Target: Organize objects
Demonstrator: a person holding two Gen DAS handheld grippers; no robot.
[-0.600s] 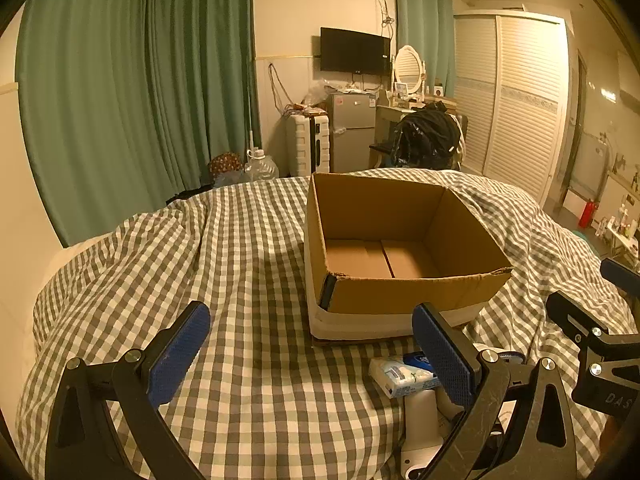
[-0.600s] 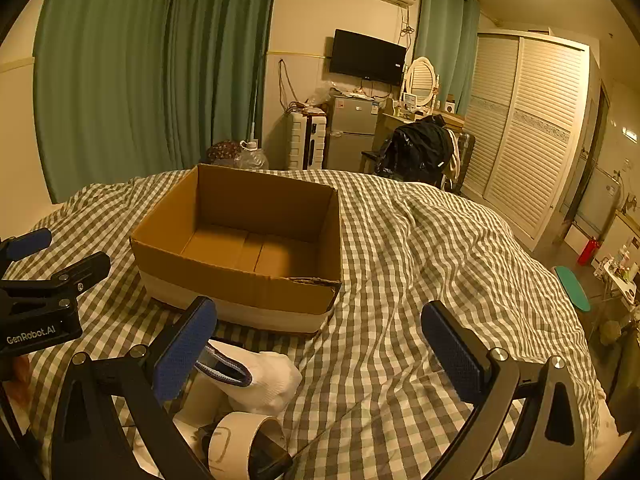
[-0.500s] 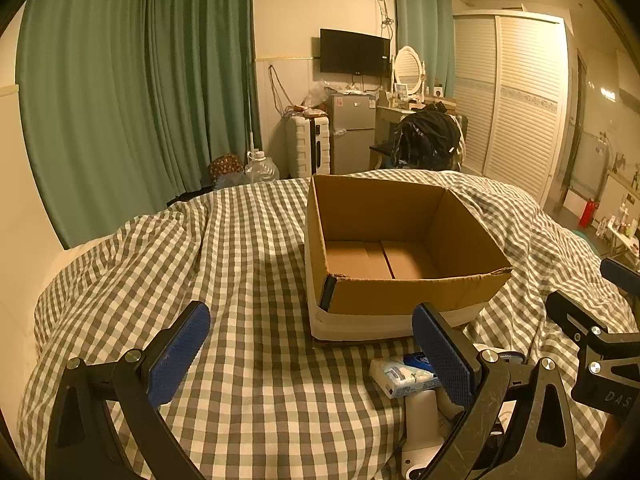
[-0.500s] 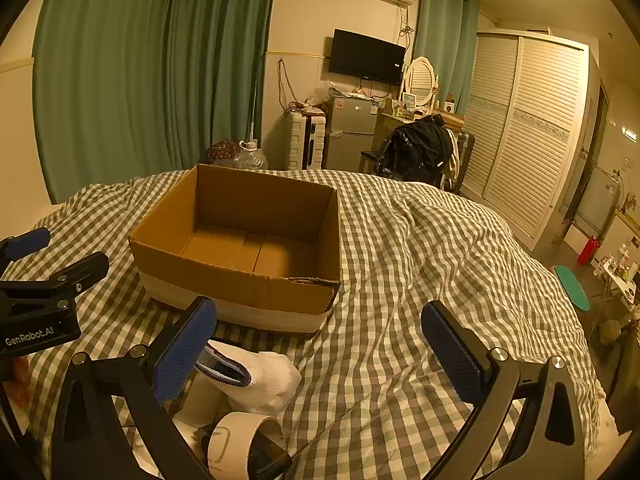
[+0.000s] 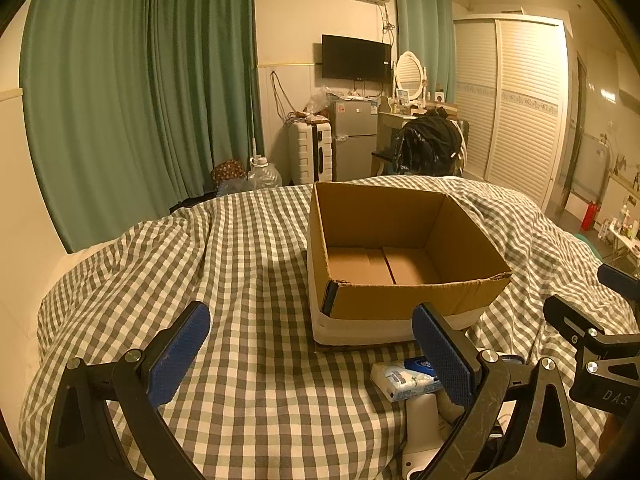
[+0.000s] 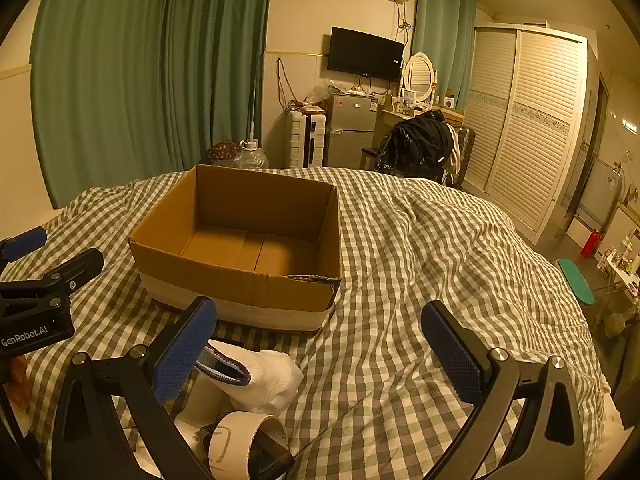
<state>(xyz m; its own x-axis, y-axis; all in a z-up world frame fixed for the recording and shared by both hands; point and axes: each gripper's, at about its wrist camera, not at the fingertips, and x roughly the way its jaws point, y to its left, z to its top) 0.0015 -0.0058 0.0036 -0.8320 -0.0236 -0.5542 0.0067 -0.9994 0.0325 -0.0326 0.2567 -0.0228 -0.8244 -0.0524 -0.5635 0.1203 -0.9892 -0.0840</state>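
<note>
Left wrist view: my left tongs (image 5: 310, 354) stand wide apart and hold nothing, with their blue pads above the checked bed cover (image 5: 240, 264). An open cardboard box (image 5: 394, 256) sits on the bed ahead and to the right of centre, flaps up and its floor bare. Just in front of the box's near wall lies a small tissue pack (image 5: 402, 380) with a dark blue item (image 5: 420, 363) touching its far side. A white object (image 5: 422, 424) lies below the pack, partly hidden behind the right finger of the tongs; I cannot tell what it is. My right tongs (image 5: 596, 316) appear at the right edge.

Right wrist view: my right tongs (image 6: 320, 346) are also spread wide and hold nothing. The box (image 6: 244, 242) sits ahead and left of centre. A white sock with a grey-blue cuff (image 6: 256, 376) lies near the box's front wall, just beside the left finger. A roll of tape (image 6: 244, 444) lies nearer to the camera, touching the sock. My left tongs (image 6: 40, 276) show at the left edge, beside the box.

Green curtains (image 6: 152, 64), a television (image 6: 364, 54) and a wardrobe (image 6: 528, 120) stand behind the bed.
</note>
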